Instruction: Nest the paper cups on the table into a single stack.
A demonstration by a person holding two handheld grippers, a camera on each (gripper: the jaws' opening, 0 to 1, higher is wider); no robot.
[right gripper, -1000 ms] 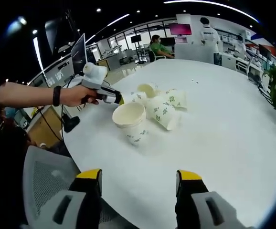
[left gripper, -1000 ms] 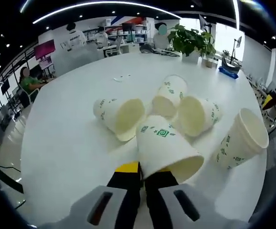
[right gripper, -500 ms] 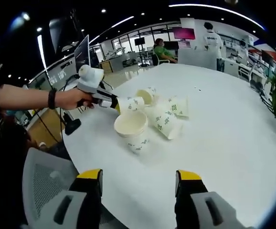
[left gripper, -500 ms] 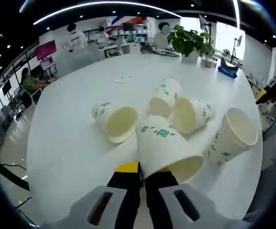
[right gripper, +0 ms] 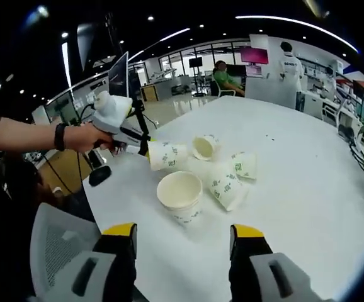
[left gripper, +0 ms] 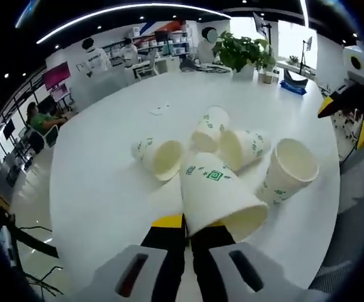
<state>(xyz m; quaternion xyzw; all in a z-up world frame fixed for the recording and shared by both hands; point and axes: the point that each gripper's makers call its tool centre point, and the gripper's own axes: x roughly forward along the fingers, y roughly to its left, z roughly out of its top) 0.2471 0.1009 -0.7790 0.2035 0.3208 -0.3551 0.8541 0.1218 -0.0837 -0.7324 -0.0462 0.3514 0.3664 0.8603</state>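
My left gripper is shut on the rim of a white paper cup with green print, held above the round white table. In the right gripper view that same held cup hangs from the left gripper above the table's near-left side. An upright cup stands near the table edge. Three more cups lie on their sides: one, another and a third. My right gripper is open and apart from the cups, above the table edge.
A grey mesh chair stands by the table's near edge. A potted plant sits at the table's far side. People stand at desks in the office behind. The right gripper enters the left gripper view at the right.
The left gripper has lifted the held cup higher above the table. The right gripper's camera has pulled back and up, so the cups sit lower in its view.
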